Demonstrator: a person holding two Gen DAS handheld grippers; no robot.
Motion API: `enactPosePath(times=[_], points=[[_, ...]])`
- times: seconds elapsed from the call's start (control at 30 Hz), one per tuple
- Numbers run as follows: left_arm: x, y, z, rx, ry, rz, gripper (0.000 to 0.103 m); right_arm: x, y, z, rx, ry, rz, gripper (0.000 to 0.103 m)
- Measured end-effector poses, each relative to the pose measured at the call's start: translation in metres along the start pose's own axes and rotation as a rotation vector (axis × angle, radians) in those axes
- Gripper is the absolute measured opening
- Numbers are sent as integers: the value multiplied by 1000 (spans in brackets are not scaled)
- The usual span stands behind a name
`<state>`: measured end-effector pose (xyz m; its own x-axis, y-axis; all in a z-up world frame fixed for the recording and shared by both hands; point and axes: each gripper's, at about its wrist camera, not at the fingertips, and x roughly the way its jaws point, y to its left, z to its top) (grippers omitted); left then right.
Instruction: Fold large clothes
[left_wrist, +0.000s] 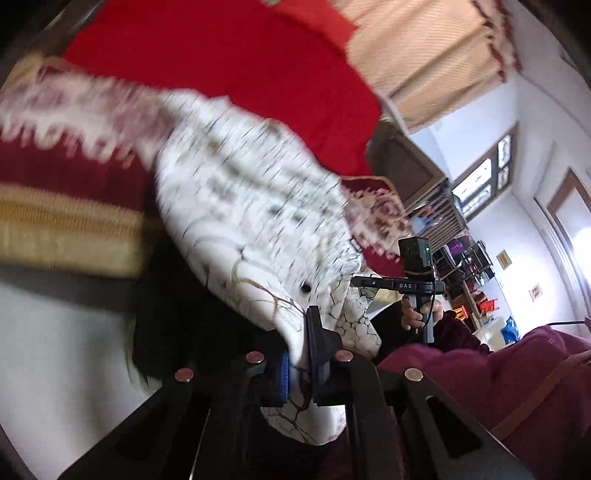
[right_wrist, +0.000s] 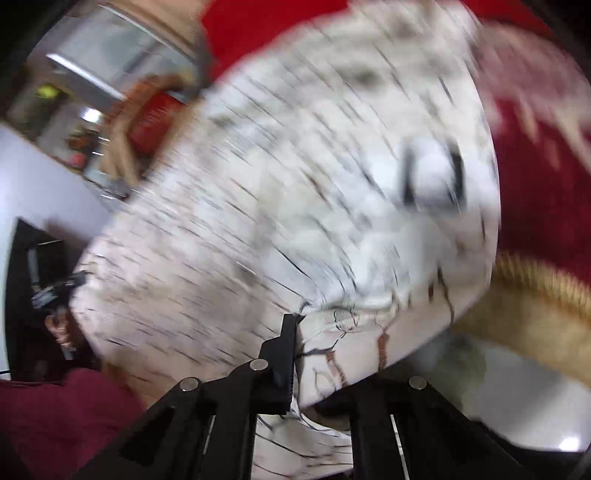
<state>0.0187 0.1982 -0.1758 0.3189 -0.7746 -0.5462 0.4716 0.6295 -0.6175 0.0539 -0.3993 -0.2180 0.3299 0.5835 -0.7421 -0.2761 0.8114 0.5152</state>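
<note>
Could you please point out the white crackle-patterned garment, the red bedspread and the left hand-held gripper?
white crackle-patterned garment (left_wrist: 243, 206): left wrist view, mid cloth.
red bedspread (left_wrist: 229, 62): left wrist view, bare middle.
left hand-held gripper (left_wrist: 301, 354): left wrist view, between fingertips.

"DAS" on right gripper (left_wrist: 356, 282) body.

Garments: one white crackle-print garment (left_wrist: 251, 206), with one dark button (left_wrist: 305, 288) visible. Grippers: two, the left gripper (left_wrist: 301, 354) and the right gripper (right_wrist: 295, 354). Hands: one (left_wrist: 415, 314). Bed coverings: one red sheet (left_wrist: 240, 59), one patterned red blanket (left_wrist: 66, 162).
</note>
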Motion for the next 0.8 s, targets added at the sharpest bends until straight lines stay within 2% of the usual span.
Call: enactPosePath(times=[0.13,0.23,0.37,0.43,0.47,0.53,0.57,0.63,0.7,0.73,0.77,0.8], points=[[2,-16,41,52,-43,-26,7,-27,33,28,-65,-98,70,8],[7,-21,74,73,-85,-36,4,-45,52,54,-88,-208,128,8],[5,-18,121,85,-192,-33,2,-80,50,99,-42,-362,207,7],[11,-10,137,77,-151,-12,2,-84,60,116,-54,-382,128,7],[14,-6,139,66,-124,8,2,-85,56,125,-49,-353,80,8],[24,3,130,41,-21,46,2,-82,51,129,-37,-291,49,10],[28,6,121,39,24,94,3,-78,46,126,-36,-244,10,10],[33,12,94,45,104,185,18,-72,28,114,-6,-172,-2,10],[31,24,62,14,154,255,66,-70,1,98,43,-116,-8,19],[30,31,50,-8,160,271,74,-66,-12,90,69,-95,-27,33],[26,37,37,-30,164,273,77,-64,-23,75,106,-73,-48,60],[22,46,23,-68,166,268,77,-63,-33,62,136,-67,-44,69]])
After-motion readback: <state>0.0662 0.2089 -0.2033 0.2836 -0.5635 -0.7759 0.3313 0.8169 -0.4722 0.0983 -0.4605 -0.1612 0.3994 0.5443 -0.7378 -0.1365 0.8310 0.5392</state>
